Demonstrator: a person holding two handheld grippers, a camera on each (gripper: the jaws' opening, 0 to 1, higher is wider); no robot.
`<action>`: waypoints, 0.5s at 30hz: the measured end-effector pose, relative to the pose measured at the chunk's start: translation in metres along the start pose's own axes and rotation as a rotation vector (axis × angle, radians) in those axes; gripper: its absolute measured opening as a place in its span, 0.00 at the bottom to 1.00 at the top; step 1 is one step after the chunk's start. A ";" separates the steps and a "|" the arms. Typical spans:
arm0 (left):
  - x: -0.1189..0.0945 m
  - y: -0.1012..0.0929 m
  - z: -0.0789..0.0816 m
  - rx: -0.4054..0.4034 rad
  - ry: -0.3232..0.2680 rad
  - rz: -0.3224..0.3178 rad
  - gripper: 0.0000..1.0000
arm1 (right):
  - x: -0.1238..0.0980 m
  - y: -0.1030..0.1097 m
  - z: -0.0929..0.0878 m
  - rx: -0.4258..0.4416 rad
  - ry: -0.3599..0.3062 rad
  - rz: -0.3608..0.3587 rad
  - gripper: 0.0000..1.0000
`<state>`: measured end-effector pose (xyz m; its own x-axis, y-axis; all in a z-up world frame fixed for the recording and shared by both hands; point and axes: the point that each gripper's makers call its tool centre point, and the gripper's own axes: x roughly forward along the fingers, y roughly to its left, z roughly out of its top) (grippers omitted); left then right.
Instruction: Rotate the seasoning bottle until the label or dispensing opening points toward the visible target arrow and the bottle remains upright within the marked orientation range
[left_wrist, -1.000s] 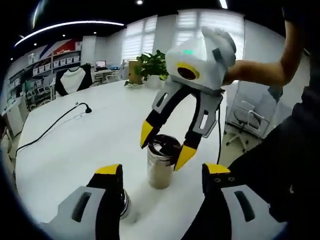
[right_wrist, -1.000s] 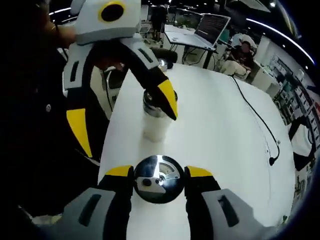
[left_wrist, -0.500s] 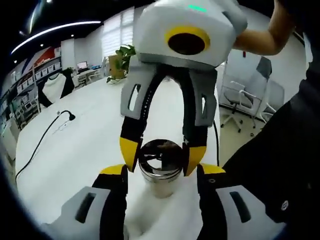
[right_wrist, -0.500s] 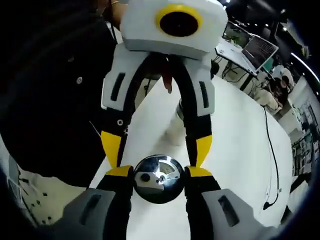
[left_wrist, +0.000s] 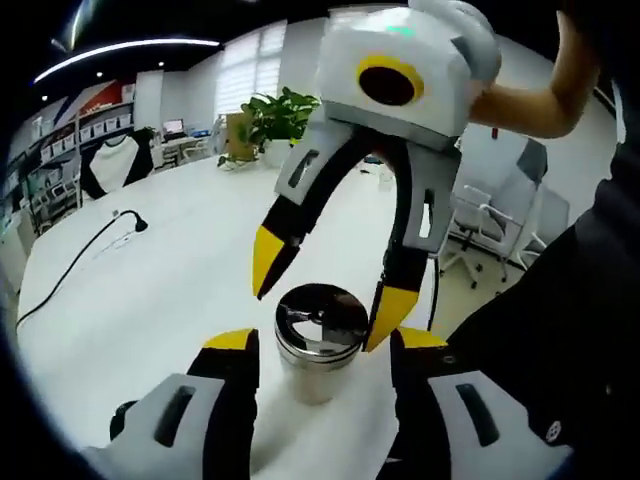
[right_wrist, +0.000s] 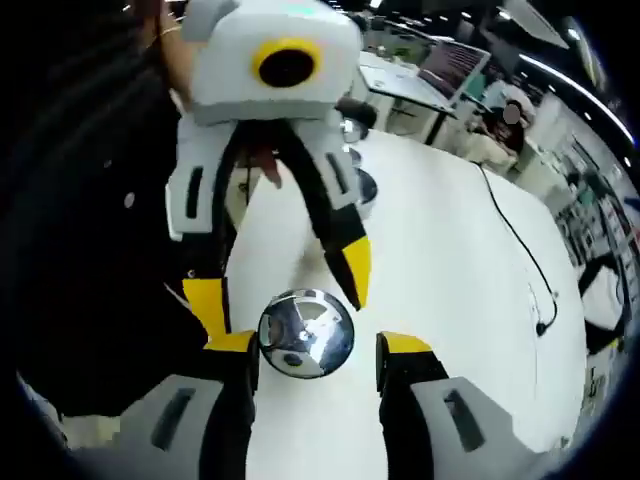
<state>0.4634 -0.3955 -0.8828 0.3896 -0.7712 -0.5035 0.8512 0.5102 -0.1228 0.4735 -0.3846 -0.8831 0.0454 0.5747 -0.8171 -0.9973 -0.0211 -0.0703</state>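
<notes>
Near the tabletop's (left_wrist: 160, 260) edge on the person's side: seasoning bottle (left_wrist: 318, 352), upright, pale body under a shiny steel lid (left_wrist: 321, 313). Seen from above in the right gripper view as a mirror-bright disc (right_wrist: 305, 333) with a lighter wedge-shaped panel and a small dark hole; cannot tell which way the opening faces relative to any mark.

Left gripper (left_wrist: 325, 342) low and level with the bottle, jaws spread, one yellow-tipped finger on each side of the body, a slim gap visible at both sides. Nothing clamped. In the right gripper view, reaching down from the top (right_wrist: 280, 285), fingers parted, one tip on each side of the lid.

Right gripper (right_wrist: 318, 345) also spread: left finger right against the lid's rim, right finger standing clear of it. In the left gripper view, hanging from above (left_wrist: 328, 288), tips wide apart, one raised off the lid, the other down beside its rim. No grip on the bottle.

Held from behind by a bare forearm (left_wrist: 525, 100).

Farther across the tabletop, toward the far edge: black cable (left_wrist: 70, 268) trailing to a plug. Beyond that edge, a potted plant (left_wrist: 285, 115); off the near edge, an office chair (left_wrist: 480, 250). In the right gripper view, a small metal object (right_wrist: 362, 188) behind the left gripper, kind unclear, and a laptop (right_wrist: 445, 65) on a farther desk.
</notes>
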 end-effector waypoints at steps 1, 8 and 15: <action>0.002 -0.001 0.000 -0.001 -0.004 -0.003 0.54 | -0.003 0.000 0.000 0.051 -0.017 -0.007 0.48; 0.013 0.011 -0.008 -0.081 -0.020 0.063 0.43 | -0.018 0.000 -0.004 0.471 -0.085 -0.108 0.44; 0.017 0.010 -0.010 -0.139 -0.057 0.109 0.43 | -0.002 0.002 0.013 0.698 -0.183 -0.165 0.41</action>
<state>0.4748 -0.3995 -0.9011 0.4996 -0.7265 -0.4717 0.7474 0.6368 -0.1892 0.4709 -0.3752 -0.8740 0.2482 0.6541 -0.7145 -0.7857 0.5674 0.2465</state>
